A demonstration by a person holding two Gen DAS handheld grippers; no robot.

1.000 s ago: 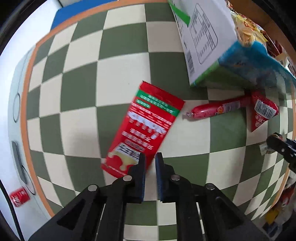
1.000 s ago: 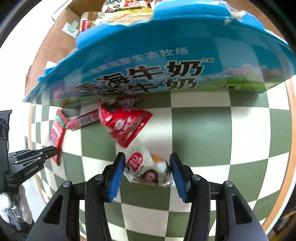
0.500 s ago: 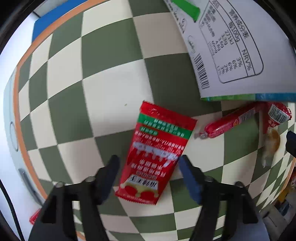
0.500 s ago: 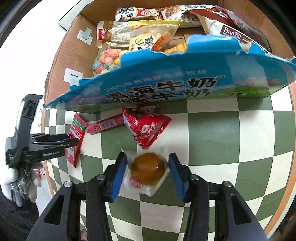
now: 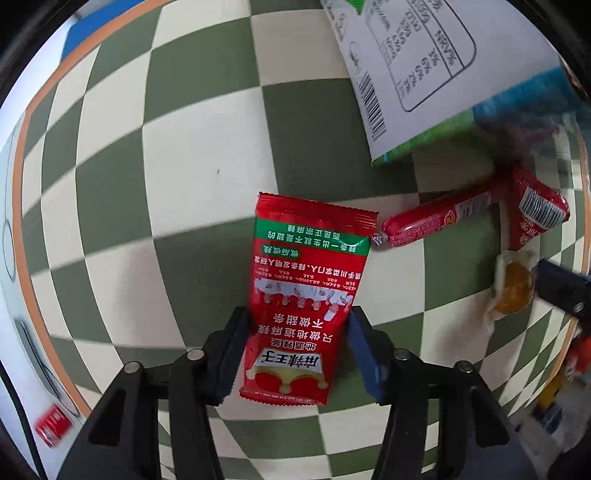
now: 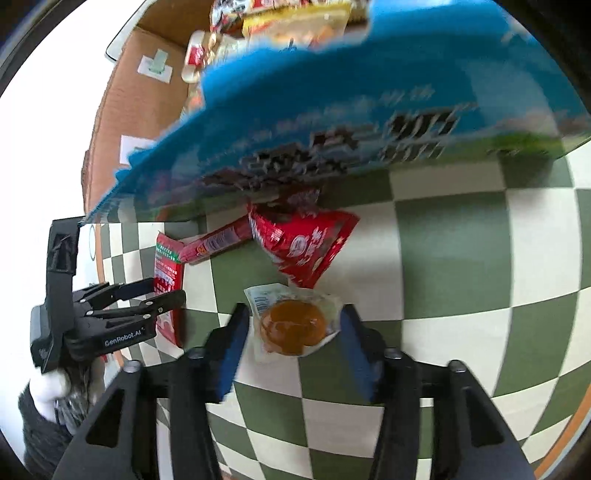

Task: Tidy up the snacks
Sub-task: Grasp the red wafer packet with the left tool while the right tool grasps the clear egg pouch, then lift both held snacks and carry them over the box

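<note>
A flat red spicy-snack packet (image 5: 306,266) lies on the checkered cloth (image 5: 184,147). My left gripper (image 5: 295,314) points down over its near half with the jaws closing; the pads stand at the packet's side edges and it stays flat, uncrumpled. The right wrist view shows the same left gripper (image 6: 168,290) astride the packet (image 6: 168,266). My right gripper (image 6: 294,312) straddles a clear-wrapped brown braised egg (image 6: 293,325); its jaws are opening, with gaps on both sides. A red sausage (image 5: 439,218) and a red triangular pouch (image 6: 306,243) lie just beyond.
A blue milk carton box (image 6: 332,110) rises right behind the loose snacks, its brown cardboard inside (image 6: 122,122) holding several snack bags (image 6: 288,18). The cloth's orange border (image 5: 22,206) marks the left table edge. A gloved hand (image 6: 48,387) holds the left gripper.
The left gripper went from shut to wide, sank over the red packet, then narrowed around it. The egg pack between the right jaws turned brown side up; those jaws narrowed, then widened.
</note>
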